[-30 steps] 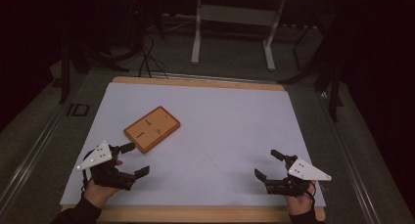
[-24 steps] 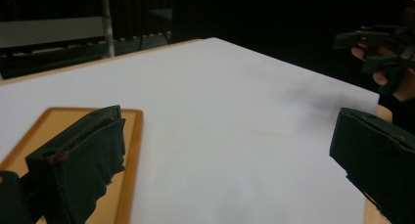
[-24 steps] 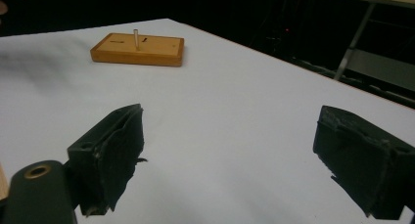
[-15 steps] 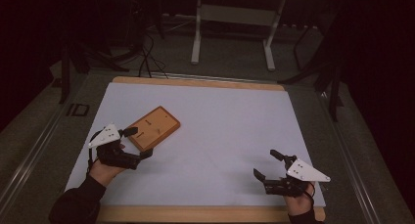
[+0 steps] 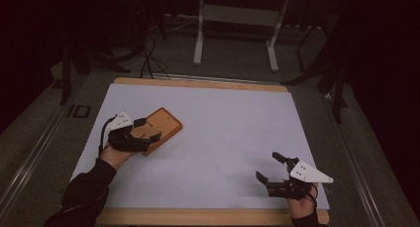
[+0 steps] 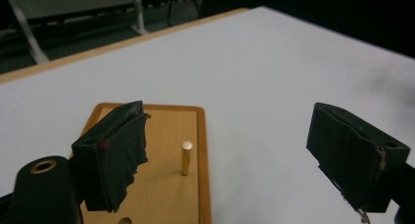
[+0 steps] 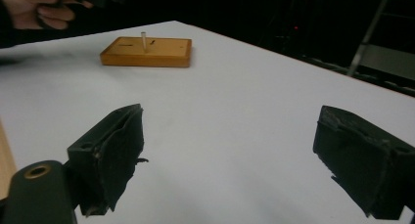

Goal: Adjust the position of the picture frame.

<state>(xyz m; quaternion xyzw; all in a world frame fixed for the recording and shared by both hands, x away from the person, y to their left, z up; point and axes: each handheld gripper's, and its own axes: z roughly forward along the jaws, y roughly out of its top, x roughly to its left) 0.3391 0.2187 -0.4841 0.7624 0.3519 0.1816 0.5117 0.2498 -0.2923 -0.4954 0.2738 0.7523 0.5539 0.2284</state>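
Dark floor and a metal stand sat behind the white-topped bench [image 5: 223, 128], where the wooden block [image 5: 161, 125] with its upright peg [image 6: 186, 157] lay at the left side. Left hand-held gripper [image 5: 147, 129] hovered over the block's near end, jaws spread and just closing in, peg between them untouched, while the right hand-held gripper [image 5: 270, 167] waited well apart at the near right, jaws spread wide on nothing
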